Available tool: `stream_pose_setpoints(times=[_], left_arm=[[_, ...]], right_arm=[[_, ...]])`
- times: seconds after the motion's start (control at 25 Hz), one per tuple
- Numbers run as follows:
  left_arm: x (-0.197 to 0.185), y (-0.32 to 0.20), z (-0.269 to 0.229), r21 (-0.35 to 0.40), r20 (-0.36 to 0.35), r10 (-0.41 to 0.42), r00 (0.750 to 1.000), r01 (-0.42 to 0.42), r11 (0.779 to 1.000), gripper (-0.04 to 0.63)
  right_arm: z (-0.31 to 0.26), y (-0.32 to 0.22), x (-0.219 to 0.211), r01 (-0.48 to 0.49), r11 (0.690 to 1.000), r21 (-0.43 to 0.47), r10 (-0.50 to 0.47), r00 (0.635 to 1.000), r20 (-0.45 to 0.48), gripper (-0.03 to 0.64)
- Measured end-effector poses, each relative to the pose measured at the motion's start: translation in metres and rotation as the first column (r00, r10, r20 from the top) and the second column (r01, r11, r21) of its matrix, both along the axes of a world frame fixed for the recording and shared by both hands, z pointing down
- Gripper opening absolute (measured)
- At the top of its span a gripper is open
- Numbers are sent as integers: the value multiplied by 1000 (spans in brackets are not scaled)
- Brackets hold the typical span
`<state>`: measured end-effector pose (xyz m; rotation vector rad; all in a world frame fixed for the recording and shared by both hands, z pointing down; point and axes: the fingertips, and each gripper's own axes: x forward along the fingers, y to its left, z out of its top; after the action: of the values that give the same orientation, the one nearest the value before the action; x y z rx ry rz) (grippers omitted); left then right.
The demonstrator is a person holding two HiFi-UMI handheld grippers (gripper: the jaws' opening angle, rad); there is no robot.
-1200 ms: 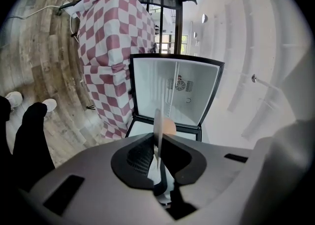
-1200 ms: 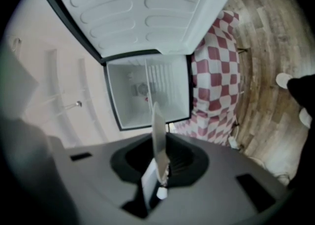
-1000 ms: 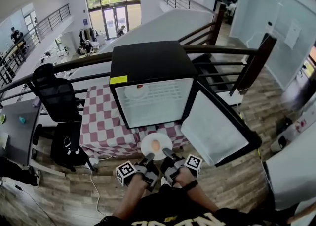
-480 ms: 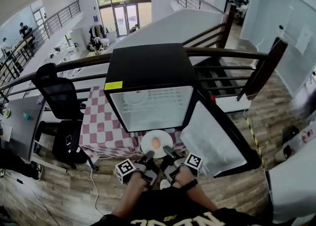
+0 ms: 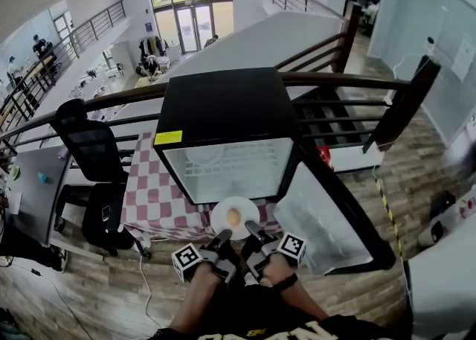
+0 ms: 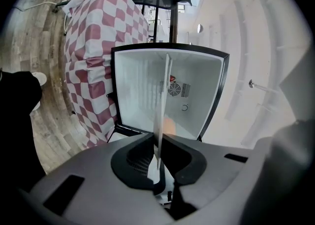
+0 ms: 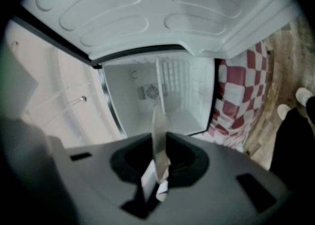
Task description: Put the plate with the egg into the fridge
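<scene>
Plate (image 5: 221,222) with egg (image 5: 233,216): near rim pinched in jaws of left gripper (image 5: 223,236) and right gripper (image 5: 251,228), before fridge (image 5: 223,108).

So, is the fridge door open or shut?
Open. In the head view the door stands swung out to the right of the fridge, and both gripper views look straight into its white interior.

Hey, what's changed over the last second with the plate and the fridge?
The left gripper and right gripper carried the plate closer to the open fridge. Unchanged: both stay shut on the plate's rim, the egg sits on it, and the door is open.
</scene>
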<state>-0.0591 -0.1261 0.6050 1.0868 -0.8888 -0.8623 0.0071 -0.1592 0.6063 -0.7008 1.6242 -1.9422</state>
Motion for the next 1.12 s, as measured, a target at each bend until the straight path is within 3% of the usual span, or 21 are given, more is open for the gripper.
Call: stream_pose_setpoints(times=[0.2, 0.56, 1.12], left_arm=[[-7, -20, -13, 31, 8, 11, 1000, -11, 999, 35], [-3, -76, -16, 46, 10, 106, 994, -106, 993, 35], [-5, -136, -12, 35, 8, 156, 988, -156, 987, 35]], right_arm=[[-16, -17, -5, -32, 998, 51, 33, 999, -26, 55], [-16, -69, 1, -111, 993, 51, 113, 993, -35, 55], [-11, -123, -1, -154, 987, 44, 157, 985, -67, 54]])
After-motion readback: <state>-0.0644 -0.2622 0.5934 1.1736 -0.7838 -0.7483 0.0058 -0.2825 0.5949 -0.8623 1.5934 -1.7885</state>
